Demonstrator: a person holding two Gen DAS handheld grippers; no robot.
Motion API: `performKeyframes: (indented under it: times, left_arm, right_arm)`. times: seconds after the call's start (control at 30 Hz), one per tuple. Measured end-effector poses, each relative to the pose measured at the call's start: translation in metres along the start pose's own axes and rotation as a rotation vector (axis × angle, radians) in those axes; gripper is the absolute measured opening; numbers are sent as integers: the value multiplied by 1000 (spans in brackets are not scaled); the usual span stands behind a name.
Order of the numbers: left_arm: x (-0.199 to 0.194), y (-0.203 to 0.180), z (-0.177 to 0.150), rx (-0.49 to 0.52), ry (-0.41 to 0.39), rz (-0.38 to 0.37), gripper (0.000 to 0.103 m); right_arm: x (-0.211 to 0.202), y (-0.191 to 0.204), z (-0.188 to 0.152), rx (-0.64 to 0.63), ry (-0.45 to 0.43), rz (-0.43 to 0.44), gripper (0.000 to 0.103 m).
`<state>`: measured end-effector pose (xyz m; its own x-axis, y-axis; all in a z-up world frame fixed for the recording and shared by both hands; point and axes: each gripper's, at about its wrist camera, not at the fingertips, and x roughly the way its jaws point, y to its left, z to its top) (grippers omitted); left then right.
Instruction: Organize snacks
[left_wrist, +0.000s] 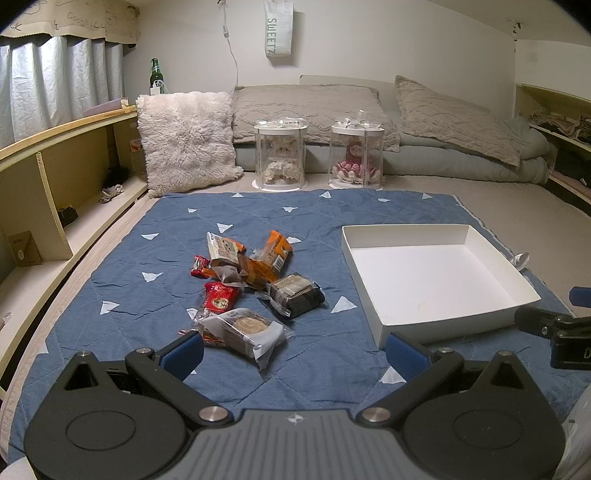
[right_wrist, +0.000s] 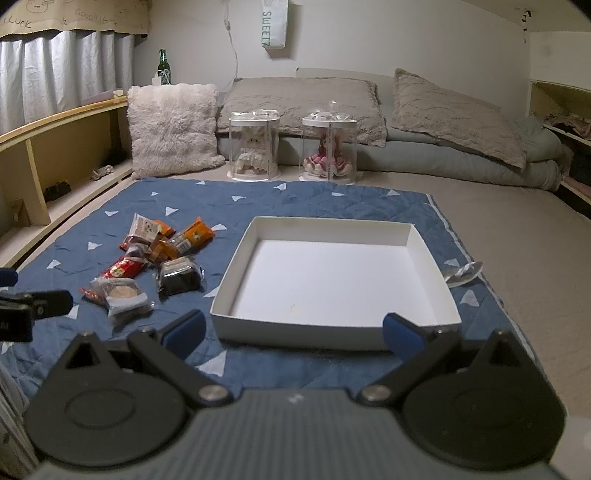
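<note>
Several wrapped snacks lie in a pile on a blue quilted mat; the pile also shows in the right wrist view. A round cake in clear wrap is nearest my left gripper, which is open and empty just short of it. A dark brownie pack lies behind. A shallow white box stands empty to the right. My right gripper is open and empty, at the box's near wall.
Two clear doll cases stand beyond the mat, with a fluffy pillow and bedding behind. A wooden shelf runs along the left. A wrapped spoon lies right of the box.
</note>
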<state>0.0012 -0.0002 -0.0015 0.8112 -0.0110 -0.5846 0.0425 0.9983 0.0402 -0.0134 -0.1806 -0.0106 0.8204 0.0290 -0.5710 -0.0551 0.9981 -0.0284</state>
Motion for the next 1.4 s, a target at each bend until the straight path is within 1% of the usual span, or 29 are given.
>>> performKeyframes:
  times: [1.2, 1.4]
  left_arm:
    - [0, 0, 0, -2, 1, 0, 103]
    - [3, 1, -1, -30, -3, 17, 103]
  right_arm:
    - [-1, 2, 0, -4, 4, -1, 103]
    - [-1, 3, 1, 0, 0, 4, 103]
